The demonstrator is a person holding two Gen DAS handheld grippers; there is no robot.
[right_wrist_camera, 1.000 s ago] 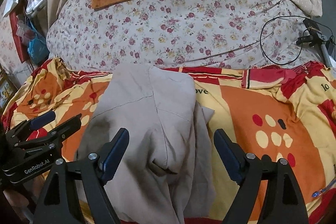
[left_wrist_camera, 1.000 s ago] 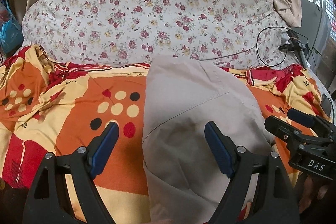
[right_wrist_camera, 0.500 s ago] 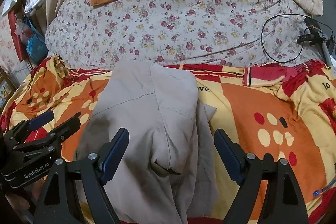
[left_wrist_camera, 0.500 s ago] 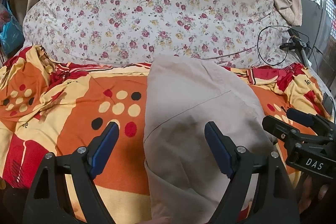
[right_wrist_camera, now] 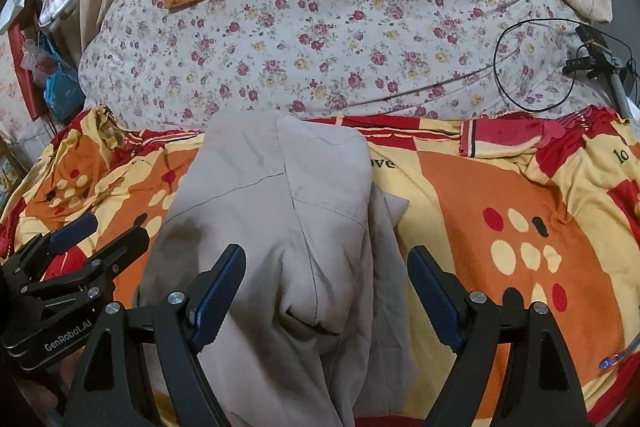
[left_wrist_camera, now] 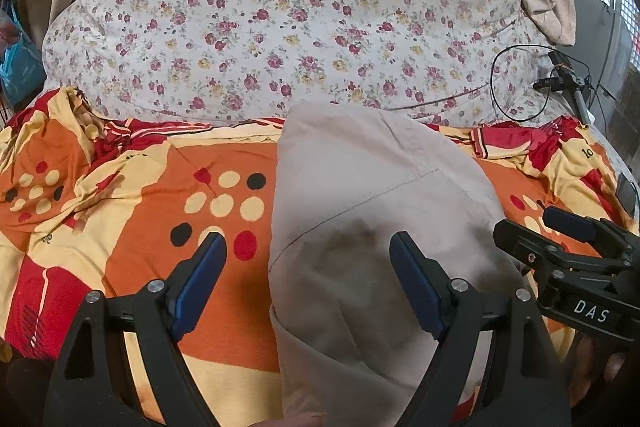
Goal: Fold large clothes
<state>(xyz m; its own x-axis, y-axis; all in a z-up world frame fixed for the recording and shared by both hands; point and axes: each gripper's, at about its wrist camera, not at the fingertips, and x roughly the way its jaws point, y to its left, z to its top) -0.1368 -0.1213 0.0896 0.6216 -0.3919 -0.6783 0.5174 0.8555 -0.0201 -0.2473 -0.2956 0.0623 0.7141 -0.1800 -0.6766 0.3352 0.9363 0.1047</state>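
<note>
Nothing has moved since the earlier frame. The beige garment (left_wrist_camera: 372, 227), perhaps trousers, lies folded mid-frame on the orange patterned bedspread (left_wrist_camera: 132, 211). Left tongs (left_wrist_camera: 308, 249) and right tongs (right_wrist_camera: 326, 263) hover spread, pinching nothing.

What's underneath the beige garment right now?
The beige garment lies on the orange, red and yellow patterned blanket, which shows on both sides. Whatever sits directly beneath the garment is covered, and so are its lower folded layers.
</note>
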